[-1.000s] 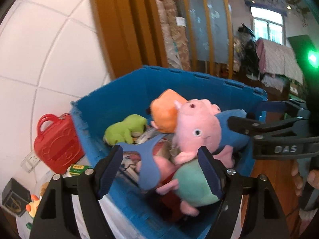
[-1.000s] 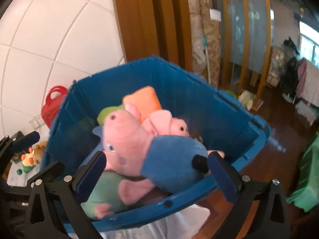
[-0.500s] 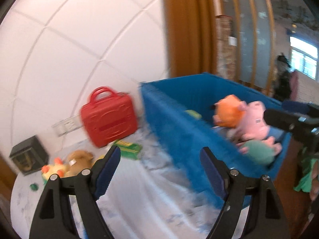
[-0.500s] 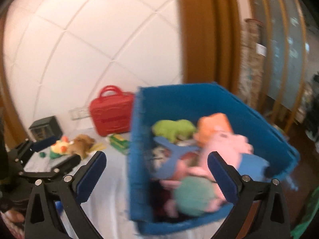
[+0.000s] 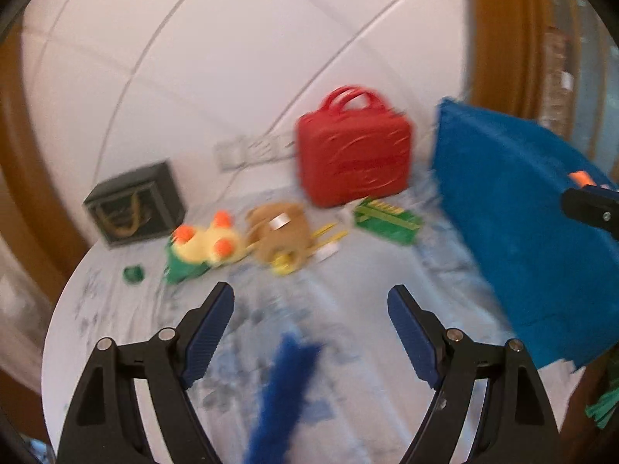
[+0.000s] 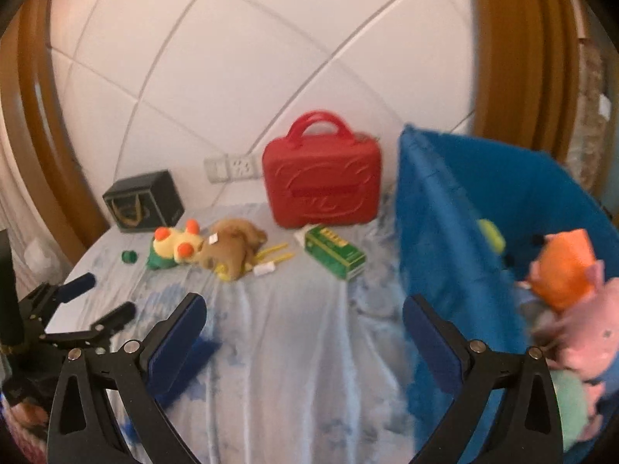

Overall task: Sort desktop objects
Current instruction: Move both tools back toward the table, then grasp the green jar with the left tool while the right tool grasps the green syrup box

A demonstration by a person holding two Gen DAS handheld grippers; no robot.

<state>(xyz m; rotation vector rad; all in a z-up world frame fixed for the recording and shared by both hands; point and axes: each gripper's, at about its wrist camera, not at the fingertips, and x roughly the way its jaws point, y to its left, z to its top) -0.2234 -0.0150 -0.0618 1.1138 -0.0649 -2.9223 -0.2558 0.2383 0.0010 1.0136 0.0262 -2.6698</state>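
Note:
My left gripper [image 5: 309, 297] hangs open over the cloth-covered table [image 5: 348, 309]; a blue fuzzy object [image 5: 286, 394], blurred, lies below its jaws without touching the pads. My right gripper [image 6: 305, 305] is open too, with nothing between its fingers, and it sees the left gripper [image 6: 98, 301] low at the left. Toward the wall lie a yellow plush [image 6: 174, 249], a brown plush [image 6: 232, 251], a green box [image 6: 334, 257] and a small green cap [image 6: 129, 257]. A blue bin [image 6: 445, 212] at the right holds pig plushes [image 6: 588, 324].
A red carry case [image 6: 321, 181] stands against the white wall, beside the bin. A dark box [image 6: 143, 201] sits at the back left near a wall socket [image 6: 232, 166]. Yellow sticks [image 6: 276, 255] lie by the brown plush. Wooden frames flank the wall.
Both grippers have swung left, away from the bin of plushes and over the table. The bin has slid to the right edge of both views, and the loose toys have come into sight.

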